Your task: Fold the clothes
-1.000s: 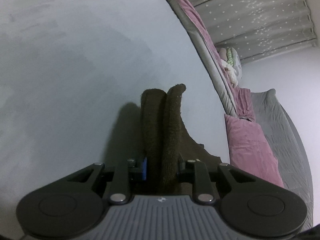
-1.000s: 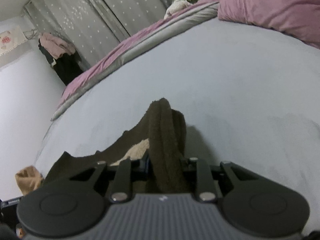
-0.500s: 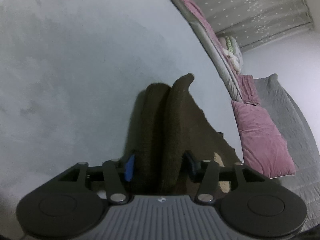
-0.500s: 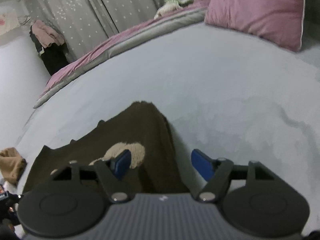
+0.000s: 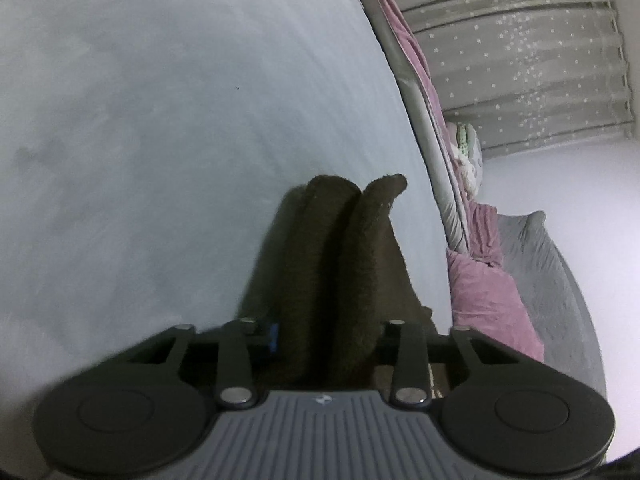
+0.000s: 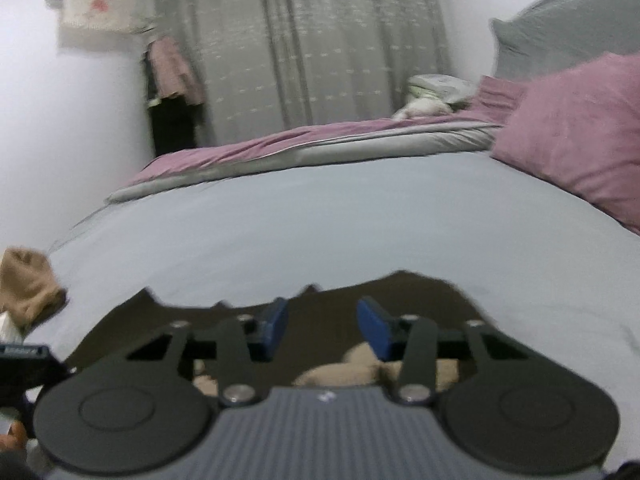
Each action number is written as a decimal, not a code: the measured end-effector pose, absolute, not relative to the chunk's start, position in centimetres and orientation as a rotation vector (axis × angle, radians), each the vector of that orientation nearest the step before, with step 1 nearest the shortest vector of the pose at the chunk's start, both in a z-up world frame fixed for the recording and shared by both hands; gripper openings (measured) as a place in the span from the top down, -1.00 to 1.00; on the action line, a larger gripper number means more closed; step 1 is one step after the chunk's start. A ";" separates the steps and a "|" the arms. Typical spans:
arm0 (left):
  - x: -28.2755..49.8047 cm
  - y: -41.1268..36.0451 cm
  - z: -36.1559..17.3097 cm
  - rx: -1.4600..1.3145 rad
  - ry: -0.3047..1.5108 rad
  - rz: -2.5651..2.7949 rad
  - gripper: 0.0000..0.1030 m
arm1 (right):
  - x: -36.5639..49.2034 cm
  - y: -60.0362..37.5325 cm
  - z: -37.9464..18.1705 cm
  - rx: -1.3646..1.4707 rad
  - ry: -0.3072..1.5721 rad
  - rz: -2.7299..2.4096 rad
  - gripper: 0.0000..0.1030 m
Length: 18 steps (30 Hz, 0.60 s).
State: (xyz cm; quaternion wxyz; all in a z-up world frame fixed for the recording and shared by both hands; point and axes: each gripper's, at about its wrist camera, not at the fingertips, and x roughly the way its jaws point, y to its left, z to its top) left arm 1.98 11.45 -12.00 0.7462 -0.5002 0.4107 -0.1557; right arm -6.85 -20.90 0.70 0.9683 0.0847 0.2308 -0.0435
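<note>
A dark brown fleece garment [image 5: 340, 260] lies on the pale blue bed sheet [image 5: 160, 120]. In the left wrist view two thick folds of it stick out forward between the jaws of my left gripper [image 5: 328, 330]. The jaws are closing, and the fabric fills the gap against the blue pad [image 5: 274, 334]. In the right wrist view the garment [image 6: 420, 292] lies spread flat under my right gripper [image 6: 324, 322], with a beige patch [image 6: 344, 368] showing. The right jaws are closing with nothing between the blue pads [image 6: 276, 320]. This view is blurred.
A pink pillow [image 6: 572, 132] lies at the right, and a rolled pink and grey duvet [image 6: 320, 144] runs along the far edge of the bed. A tan cloth [image 6: 24, 280] lies at the left edge. Curtains [image 6: 320, 40] and hanging clothes [image 6: 172, 68] are behind.
My right gripper has let go of the garment's fold, swung sideways and rolled level; the fabric now lies flat. My left gripper widened, narrowed again on its folds, and sank lower.
</note>
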 end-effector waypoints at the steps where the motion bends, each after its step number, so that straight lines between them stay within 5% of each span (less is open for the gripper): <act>1: 2.0 11.4 -11.9 -1.094 0.894 -0.340 0.45 | -6.6 -19.8 0.5 0.152 0.470 -0.073 0.42; 5: 2.0 11.3 -11.5 -1.092 0.873 -0.337 0.49 | -5.4 -15.9 -1.0 0.066 0.503 -0.035 0.57; 18: 1.6 9.5 -6.7 -1.047 0.809 -0.391 0.54 | -3.1 -11.0 -6.9 -0.066 0.604 -0.073 0.61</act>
